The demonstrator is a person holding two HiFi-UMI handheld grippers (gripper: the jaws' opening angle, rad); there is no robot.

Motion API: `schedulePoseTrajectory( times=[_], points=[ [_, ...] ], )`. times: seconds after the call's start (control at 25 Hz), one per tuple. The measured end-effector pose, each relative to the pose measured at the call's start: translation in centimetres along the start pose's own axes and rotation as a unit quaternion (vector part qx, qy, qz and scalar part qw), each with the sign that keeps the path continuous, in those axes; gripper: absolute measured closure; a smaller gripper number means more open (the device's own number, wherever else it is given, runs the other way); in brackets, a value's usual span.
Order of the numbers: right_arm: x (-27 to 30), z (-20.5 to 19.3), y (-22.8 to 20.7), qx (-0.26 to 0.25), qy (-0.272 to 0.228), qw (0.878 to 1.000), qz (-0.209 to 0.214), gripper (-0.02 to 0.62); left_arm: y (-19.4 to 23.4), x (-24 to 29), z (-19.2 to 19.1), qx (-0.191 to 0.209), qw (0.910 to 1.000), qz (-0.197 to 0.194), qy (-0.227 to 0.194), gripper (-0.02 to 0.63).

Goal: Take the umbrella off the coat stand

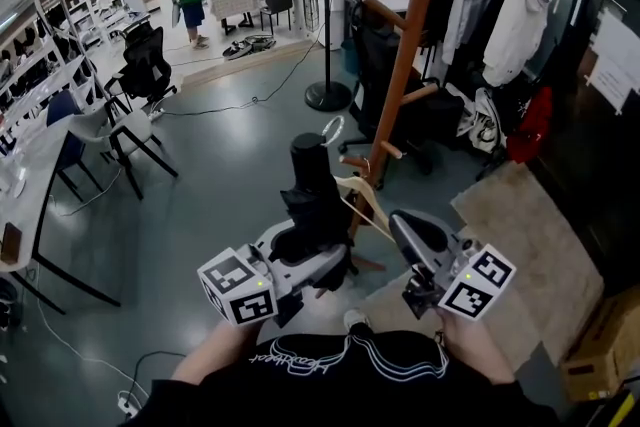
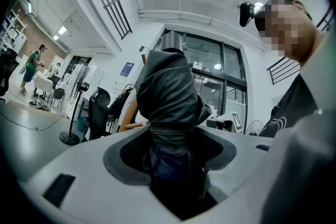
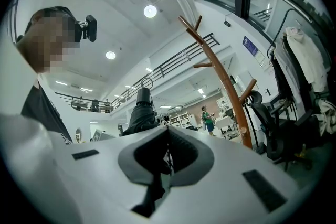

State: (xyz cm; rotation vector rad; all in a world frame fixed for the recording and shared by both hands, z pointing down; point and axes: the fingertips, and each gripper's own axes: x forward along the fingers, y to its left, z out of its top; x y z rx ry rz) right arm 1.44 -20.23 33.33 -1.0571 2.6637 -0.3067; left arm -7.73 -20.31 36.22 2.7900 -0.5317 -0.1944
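While the wooden coat stand (image 1: 408, 45) rises at one o'clock, my left hand-held gripper (image 1: 318, 260) clamps the folded black umbrella (image 1: 312, 195) upright at six o'clock of it; my right hand-held gripper (image 1: 405, 230), at four o'clock, has its jaws together.

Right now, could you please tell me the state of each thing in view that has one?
left gripper: shut on the umbrella
umbrella: folded shut, held upright
right gripper: jaws together, nothing visibly held
coat stand: standing upright
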Motion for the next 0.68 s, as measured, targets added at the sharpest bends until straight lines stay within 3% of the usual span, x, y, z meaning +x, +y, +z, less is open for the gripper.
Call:
schedulePoseTrajectory(
  times=[0.68],
  points=[
    [0.0, 0.8, -1.8, 0.002, -0.003, 1.000, 0.004, 0.600, 0.6, 1.6, 0.4, -0.003, 0.9999, 0.010, -0.004, 0.362]
  ],
)
